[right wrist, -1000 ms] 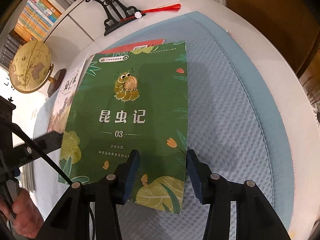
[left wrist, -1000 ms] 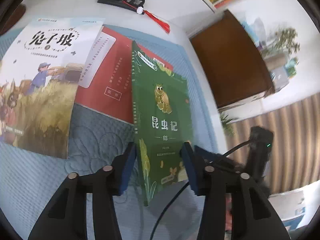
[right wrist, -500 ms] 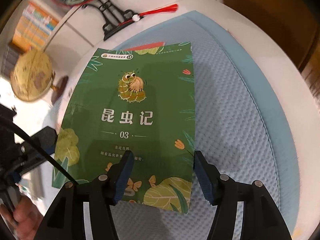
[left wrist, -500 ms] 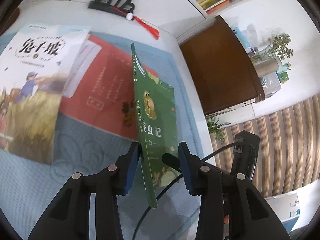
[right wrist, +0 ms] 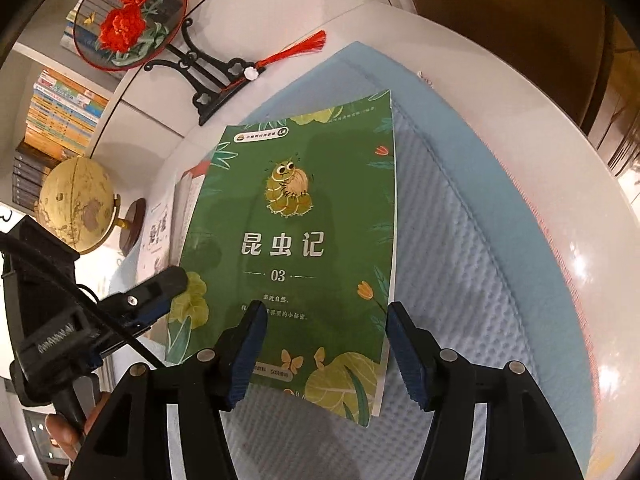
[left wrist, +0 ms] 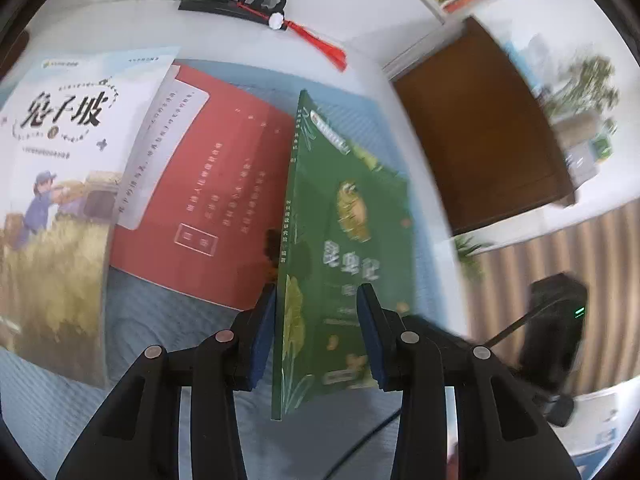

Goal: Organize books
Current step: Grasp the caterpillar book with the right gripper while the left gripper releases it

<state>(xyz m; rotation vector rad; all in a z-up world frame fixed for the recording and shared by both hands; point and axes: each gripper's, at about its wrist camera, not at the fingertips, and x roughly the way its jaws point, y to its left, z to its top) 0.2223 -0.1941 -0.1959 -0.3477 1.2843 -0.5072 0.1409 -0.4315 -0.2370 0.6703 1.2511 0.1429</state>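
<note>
A green book with a caterpillar on its cover [right wrist: 288,240] stands tilted up on one long edge over the blue mat [right wrist: 460,260]. In the left wrist view the green book [left wrist: 344,240] is seen spine-first between my left gripper's [left wrist: 316,332] open fingers; one finger [right wrist: 160,292] reaches under its raised side. My right gripper [right wrist: 324,344] is open, fingers either side of the book's near end. A red book [left wrist: 208,200] and a white picture book [left wrist: 60,184] lie flat to the left.
A black fan stand [right wrist: 200,76] with a red tassel [right wrist: 296,50] and an embroidered round fan [right wrist: 128,12] stand at the back. A globe [right wrist: 76,204] stands at left, bookshelves [right wrist: 60,108] behind. A brown cabinet [left wrist: 480,136] is to the right of the table.
The green book's spine side has risen, so it stands more steeply. My left gripper has shifted and the red book shows more. My right gripper's fingers have spread a little.
</note>
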